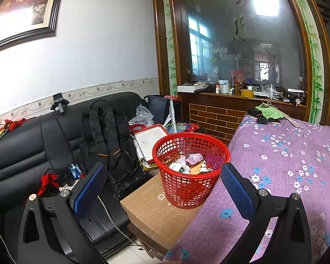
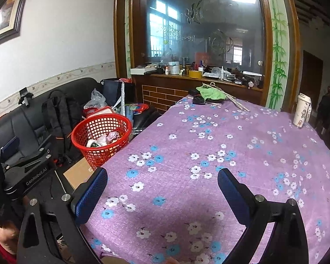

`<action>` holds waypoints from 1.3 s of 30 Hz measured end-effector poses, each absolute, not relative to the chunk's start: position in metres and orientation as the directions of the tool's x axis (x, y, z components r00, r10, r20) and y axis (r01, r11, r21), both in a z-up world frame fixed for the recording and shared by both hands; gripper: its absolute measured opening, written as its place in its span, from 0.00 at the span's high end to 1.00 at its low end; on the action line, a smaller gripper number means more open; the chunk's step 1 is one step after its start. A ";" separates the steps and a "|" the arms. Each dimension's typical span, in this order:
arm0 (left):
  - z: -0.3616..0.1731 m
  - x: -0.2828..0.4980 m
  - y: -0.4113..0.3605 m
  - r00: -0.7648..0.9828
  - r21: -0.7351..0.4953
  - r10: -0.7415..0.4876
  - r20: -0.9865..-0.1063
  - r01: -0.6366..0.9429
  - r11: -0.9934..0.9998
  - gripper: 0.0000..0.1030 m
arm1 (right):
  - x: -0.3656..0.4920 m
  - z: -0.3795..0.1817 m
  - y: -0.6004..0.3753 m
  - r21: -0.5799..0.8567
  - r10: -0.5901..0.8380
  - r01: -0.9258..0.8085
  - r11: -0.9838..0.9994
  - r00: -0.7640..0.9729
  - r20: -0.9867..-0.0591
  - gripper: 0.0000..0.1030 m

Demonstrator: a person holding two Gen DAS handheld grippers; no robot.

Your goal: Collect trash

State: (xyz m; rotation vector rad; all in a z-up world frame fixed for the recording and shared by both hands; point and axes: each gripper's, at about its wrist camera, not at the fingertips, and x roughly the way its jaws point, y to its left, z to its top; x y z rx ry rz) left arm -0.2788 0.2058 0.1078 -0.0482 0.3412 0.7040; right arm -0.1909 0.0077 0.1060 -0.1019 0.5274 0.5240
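A red mesh basket (image 1: 190, 171) (image 2: 101, 137) stands on a brown cardboard box (image 1: 156, 215) beside the table, with crumpled paper and wrappers (image 1: 188, 164) (image 2: 104, 140) inside. My left gripper (image 1: 162, 180) is open, its blue pads framing the basket from just in front, nothing between them. My right gripper (image 2: 161, 189) is open over the purple flowered tablecloth (image 2: 209, 154), holding nothing. The left gripper's body (image 2: 30, 167) shows at the left of the right wrist view.
A black sofa (image 1: 33, 154) with a black backpack (image 1: 105, 136), bags and a red-rimmed tray (image 1: 150, 140) lies left. On the table's far end sit a green cloth (image 2: 211, 94), a dark object (image 2: 198, 99), sticks and a white cup (image 2: 301, 112). A cluttered wooden counter (image 2: 198, 74) stands behind.
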 end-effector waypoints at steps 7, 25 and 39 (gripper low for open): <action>0.105 -0.279 0.207 0.706 0.074 0.625 -0.332 -0.641 0.764 0.00 | -0.190 0.104 0.010 0.031 0.443 -0.498 0.866 0.738 -0.509 0.01; 0.100 -0.278 0.208 0.703 0.088 0.619 -0.350 -0.634 0.769 0.00 | -0.188 0.100 0.007 0.031 0.436 -0.494 0.869 0.735 -0.519 0.01; 0.099 -0.277 0.207 0.701 0.095 0.621 -0.350 -0.633 0.768 0.00 | -0.188 0.099 0.009 0.025 0.434 -0.496 0.868 0.734 -0.523 0.01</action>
